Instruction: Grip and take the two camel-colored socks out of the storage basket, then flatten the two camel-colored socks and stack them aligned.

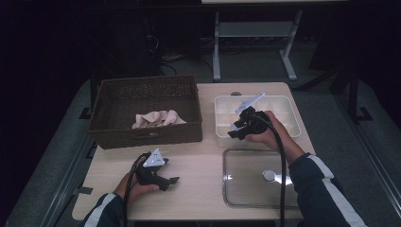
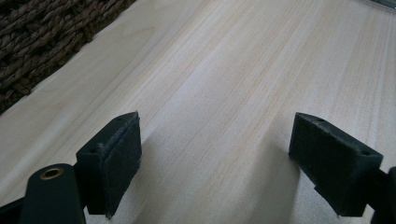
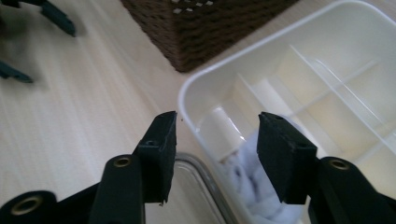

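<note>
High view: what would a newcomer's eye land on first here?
Probably the dark wicker basket at the table's far left, with a crumpled pinkish cloth inside. To its right, the right gripper hangs open at the near-left corner of a white divided box, where a pale bluish-white cloth lies. The clear lid lies flat in front of the box.

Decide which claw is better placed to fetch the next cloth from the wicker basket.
Probably the left claw: open, empty, beside the wicker basket holding the pink cloth. The right claw hangs over the white tray.
</note>
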Available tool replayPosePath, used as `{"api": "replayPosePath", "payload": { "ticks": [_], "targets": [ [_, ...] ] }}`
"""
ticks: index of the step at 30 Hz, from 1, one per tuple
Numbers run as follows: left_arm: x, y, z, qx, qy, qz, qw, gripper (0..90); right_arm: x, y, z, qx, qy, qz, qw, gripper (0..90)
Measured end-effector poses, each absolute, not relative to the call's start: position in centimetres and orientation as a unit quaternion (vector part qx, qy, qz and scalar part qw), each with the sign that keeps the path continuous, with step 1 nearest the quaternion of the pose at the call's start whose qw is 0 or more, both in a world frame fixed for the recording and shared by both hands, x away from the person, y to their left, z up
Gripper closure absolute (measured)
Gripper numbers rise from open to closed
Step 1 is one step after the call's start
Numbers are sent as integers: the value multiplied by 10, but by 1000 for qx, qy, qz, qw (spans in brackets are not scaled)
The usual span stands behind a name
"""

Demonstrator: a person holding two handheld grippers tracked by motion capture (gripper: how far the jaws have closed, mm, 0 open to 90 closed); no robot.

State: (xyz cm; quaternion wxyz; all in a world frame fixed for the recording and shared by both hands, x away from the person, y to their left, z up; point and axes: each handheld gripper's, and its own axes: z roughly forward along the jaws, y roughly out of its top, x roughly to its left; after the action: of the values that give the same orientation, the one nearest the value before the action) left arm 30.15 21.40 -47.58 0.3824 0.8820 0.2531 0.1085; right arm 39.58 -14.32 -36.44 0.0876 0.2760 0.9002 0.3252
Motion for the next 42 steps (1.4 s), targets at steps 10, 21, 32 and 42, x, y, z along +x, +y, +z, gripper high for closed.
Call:
{"api": "replayPosePath", "payload": {
  "ticks": [10,21,32,42],
  "targets": [
    [302,214,-476,883,251,108,381,161,372,-116,-374,217,911,338,97,381],
    [303,214,-476,883,250,107,382,161,346,-82,-402,163,917,353,87,330],
    [302,215,-476,883,251,106,382,162,320,-47,-443,103,934,332,79,313],
    [302,217,-473,886,260,109,370,178,316,-42,-455,97,933,339,68,315]
  ]
}}
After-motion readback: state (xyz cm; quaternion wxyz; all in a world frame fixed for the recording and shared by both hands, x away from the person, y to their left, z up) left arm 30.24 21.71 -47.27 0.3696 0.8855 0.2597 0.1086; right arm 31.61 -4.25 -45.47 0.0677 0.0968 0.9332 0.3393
